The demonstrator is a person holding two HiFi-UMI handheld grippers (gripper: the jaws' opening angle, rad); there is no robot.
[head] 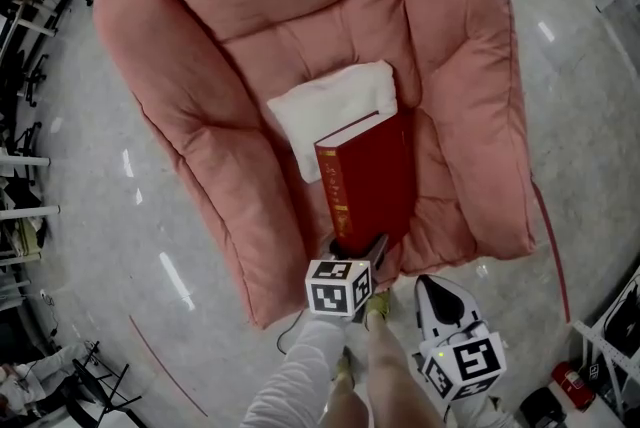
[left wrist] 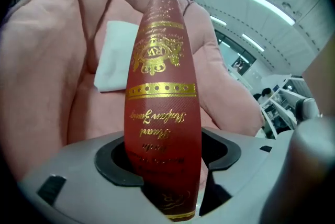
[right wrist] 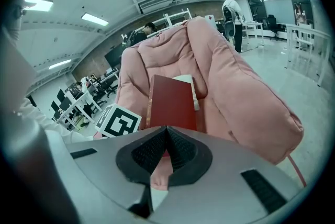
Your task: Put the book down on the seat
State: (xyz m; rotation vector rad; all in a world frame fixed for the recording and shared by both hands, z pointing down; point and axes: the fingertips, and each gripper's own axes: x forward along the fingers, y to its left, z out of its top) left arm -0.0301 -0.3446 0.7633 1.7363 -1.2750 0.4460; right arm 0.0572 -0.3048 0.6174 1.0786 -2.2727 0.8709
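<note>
Left gripper view shows my left fingers (left wrist: 112, 164) released either side of the book (left wrist: 162, 87), which stands on edge on the seat (head: 438, 201), long axis pointing away from me. My right fingers (right wrist: 149, 152) are clenched empty, farther back.

Right tool (right wrist: 165, 131) jaws together, nothing between. Red book (right wrist: 172, 102) on pink seat (right wrist: 235, 87), marker cube (right wrist: 119, 121) beside it.
</note>
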